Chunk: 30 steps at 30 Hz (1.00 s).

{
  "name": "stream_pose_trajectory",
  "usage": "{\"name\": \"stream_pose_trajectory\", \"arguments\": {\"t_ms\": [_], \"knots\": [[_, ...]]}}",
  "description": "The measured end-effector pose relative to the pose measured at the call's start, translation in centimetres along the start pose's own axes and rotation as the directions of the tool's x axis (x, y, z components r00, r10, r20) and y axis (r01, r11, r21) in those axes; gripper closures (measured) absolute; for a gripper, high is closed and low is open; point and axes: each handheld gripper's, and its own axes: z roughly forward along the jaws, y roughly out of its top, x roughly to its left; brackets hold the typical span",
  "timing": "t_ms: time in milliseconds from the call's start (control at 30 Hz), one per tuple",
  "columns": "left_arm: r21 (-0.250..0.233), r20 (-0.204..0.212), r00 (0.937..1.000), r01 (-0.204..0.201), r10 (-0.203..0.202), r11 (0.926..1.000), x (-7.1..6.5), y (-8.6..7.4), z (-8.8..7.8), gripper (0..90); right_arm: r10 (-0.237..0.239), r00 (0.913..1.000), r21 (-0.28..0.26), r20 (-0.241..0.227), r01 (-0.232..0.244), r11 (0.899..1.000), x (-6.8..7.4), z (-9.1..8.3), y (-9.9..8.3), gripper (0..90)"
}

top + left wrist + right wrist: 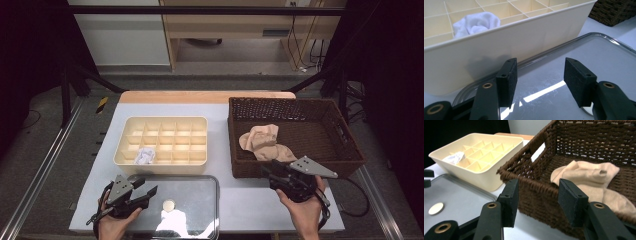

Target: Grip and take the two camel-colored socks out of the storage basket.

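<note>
Sorting socks from basket to organiser, by the look of it. I am holding my right tongs (276,172) at the near rim of the dark brown woven wicker basket (350,150), at about 3 o'clock on the counter (250,200). Their jaws are standing apart with nothing between them. The bundle of beige knitted socks (586,180) is lying on the basket floor just beyond the rim, toward the near left corner, untouched.

My left tongs (145,192) are hovering at 7 o'clock over the clear rectangular plastic lid (579,75), jaws likewise parted and empty, pointing at the near wall of the cream plastic organiser tray with a grid of small compartments (486,55). One rolled white sock (475,22) is sitting in a front-row compartment, second from the left.

Risks as I am judging them:
- The basket rim is sitting between the right tongs and the beige socks. Going in too low could be catching a jaw on the weave and shoving the basket back.
- The beige socks are lying loosely overlapped. A shallow pinch could be lifting one layer and letting the rest trail or drop on the counter.
- The compartments are narrow; a loose bundle could be straddling a divider instead of settling in.
- The left tongs are hanging close above the lid; a downward slip could be skidding it against the tray.
</note>
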Motion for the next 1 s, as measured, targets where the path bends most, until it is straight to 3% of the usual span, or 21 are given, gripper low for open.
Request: {"name": "stream_pose_trajectory", "arguments": {"t_ms": [233, 367, 567, 700, 800, 1000], "knots": [[0.026, -0.007, 0.9981, 0.061, -0.061, 0.9978, 0.4, -0.1, -0.3, 42.1, -0.001, 0.9998, -0.015, 0.02, 0.002, 1.0, -0.8, 0.9, 2.0, 51.1], [0.048, -0.038, 0.997, 0.069, -0.067, 0.9964, 0.3, -0.3, -0.1, 36.9, -0.001, 0.9992, -0.025, 0.04, 0.002, 1.0, -1.4, 1.6, 3.1, 50.0], [0.03, -0.048, 0.9935, 0.104, -0.103, 0.9941, 0.4, -0.5, -0.1, 30.9, 0.004, 0.998, -0.031, 0.064, -0.002, 1.0, -2.2, 2.8, 4.7, 50.5], [0.032, -0.051, 0.995, 0.088, -0.086, 0.9957, 0.5, -0.7, 0.2, 29.0, 0.009, 0.9972, -0.025, 0.074, -0.007, 1.0, -2.7, 3.6, 5.7, 51.0], [0.057, -0.049, 0.9945, 0.095, -0.093, 0.9938, 0.7, -0.8, 0.5, 27.3, 0.012, 0.9962, -0.022, 0.087, -0.01, 1.0, -3.2, 4.1, 6.5, 51.8], [0.06, -0.067, 0.9937, 0.094, -0.09, 0.9937, 0.9, -0.9, 0.4, 26.0, -0.004, 0.9939, -0.001, 0.11, 0.004, 1.0, -4.1, 5.5, 7.8, 53.1]]}}
